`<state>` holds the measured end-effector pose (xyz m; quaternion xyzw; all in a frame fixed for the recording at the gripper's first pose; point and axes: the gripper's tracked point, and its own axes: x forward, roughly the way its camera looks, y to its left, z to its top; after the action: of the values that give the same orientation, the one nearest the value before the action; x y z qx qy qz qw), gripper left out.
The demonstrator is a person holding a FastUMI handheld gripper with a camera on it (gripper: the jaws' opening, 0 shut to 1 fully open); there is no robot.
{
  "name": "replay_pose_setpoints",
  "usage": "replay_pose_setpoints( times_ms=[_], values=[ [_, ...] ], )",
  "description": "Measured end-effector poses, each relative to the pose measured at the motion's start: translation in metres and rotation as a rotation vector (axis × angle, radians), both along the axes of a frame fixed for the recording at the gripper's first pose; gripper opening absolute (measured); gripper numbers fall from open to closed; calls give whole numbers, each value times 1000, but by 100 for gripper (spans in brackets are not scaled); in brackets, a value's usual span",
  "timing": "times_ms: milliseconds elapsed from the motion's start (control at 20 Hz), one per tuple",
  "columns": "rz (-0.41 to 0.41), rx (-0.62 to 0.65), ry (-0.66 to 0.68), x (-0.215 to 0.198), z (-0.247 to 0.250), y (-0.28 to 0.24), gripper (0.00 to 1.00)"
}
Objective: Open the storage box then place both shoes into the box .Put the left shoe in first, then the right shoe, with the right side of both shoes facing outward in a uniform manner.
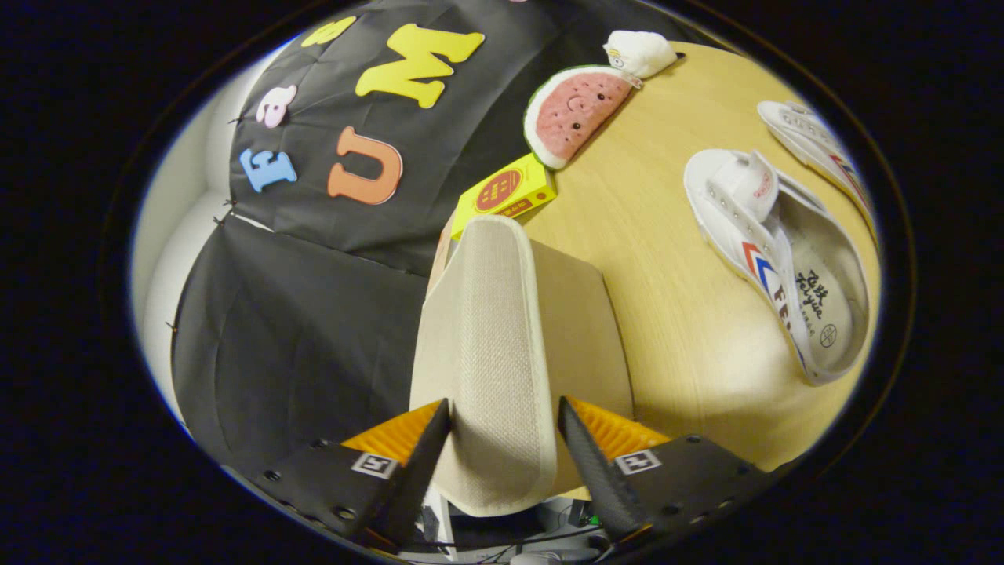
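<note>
The beige fabric storage box [584, 329] stands on the wooden table [667, 259] just ahead of my fingers. Its woven lid flap [486, 337] is lifted and runs edge-on between the two fingers. My gripper [503, 443] is shut on that flap, with one finger pressing on each side near its rounded end. Two white shoes with red and blue stripes lie on the table off to the right of the box. The nearer shoe [784, 267] shows its open inside, and the farther shoe [816, 145] lies beyond it. The box's inside is hidden by the lid.
A small yellow carton [506, 192] sits right behind the box. Beyond it lie a watermelon-slice plush [576, 114] and a small white plush [639, 51]. Black cloth hangs on the left of the box. Bare tabletop lies between the box and the shoes.
</note>
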<state>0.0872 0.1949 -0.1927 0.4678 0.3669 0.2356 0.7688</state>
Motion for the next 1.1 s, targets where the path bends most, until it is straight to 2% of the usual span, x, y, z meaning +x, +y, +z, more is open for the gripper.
replay_pose_setpoints(
  times_ms=[150, 300, 450, 650, 850, 1100],
  values=[
    [2, -33, -5, -1, 10, -5, 65],
    [-47, -62, -16, 3, 24, -26, 31],
    [-19, -101, -44, -3, 37, -25, 1],
    [5, -179, -104, -3, 61, -18, 0],
    [36, -274, -186, -4, 113, -8, 0],
    [67, -372, -280, -9, 172, 42, 0]
  ],
)
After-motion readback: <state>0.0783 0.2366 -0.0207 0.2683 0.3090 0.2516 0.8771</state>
